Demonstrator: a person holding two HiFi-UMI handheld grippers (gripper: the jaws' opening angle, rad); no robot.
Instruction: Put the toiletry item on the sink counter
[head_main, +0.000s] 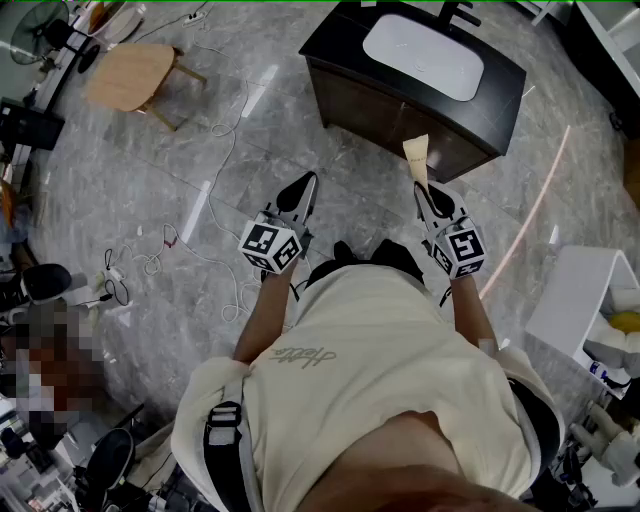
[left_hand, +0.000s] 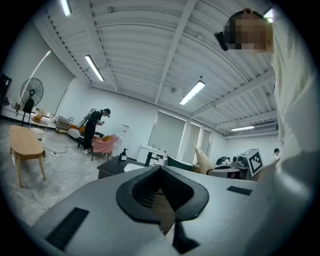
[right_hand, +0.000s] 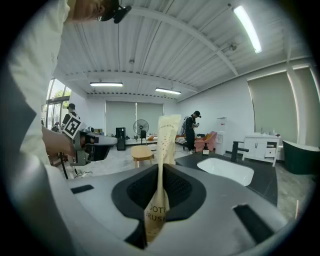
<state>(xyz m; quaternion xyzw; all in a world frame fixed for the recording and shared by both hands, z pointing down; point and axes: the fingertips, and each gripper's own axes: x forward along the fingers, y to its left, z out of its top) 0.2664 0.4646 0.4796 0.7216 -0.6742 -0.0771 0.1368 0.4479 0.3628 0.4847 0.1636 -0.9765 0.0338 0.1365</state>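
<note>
- Right gripper (head_main: 424, 190) (right_hand: 160, 172) pinches a cream packet (head_main: 417, 157) (right_hand: 165, 142) by its lower end, jaws closed on it
- Packet stands upright out of the jaws, top end free; part print reads "OOTH / BRUSH"
- Packet is in the air near the front edge of the dark counter (head_main: 503, 92) (right_hand: 260, 182), not on it
- White basin (head_main: 424, 56) (right_hand: 226, 170) is set in the counter top, black faucet (right_hand: 236, 149) behind it
- Left gripper (head_main: 306, 185) (left_hand: 161, 169) has its jaws pressed together, nothing seen in them
- Left gripper is held level with the right one, apart from it and pointing toward the counter
- In the left gripper view the packet (left_hand: 202, 159) shows off to the right, beside the right gripper's marker cube
- Person stands on a grey floor (head_main: 200, 150), both arms out in front
- Wooden table (head_main: 130, 74) far left, well apart from the counter
- Cables (head_main: 150, 255) trail on the floor at left
- White shelf (head_main: 580, 290) at right
</note>
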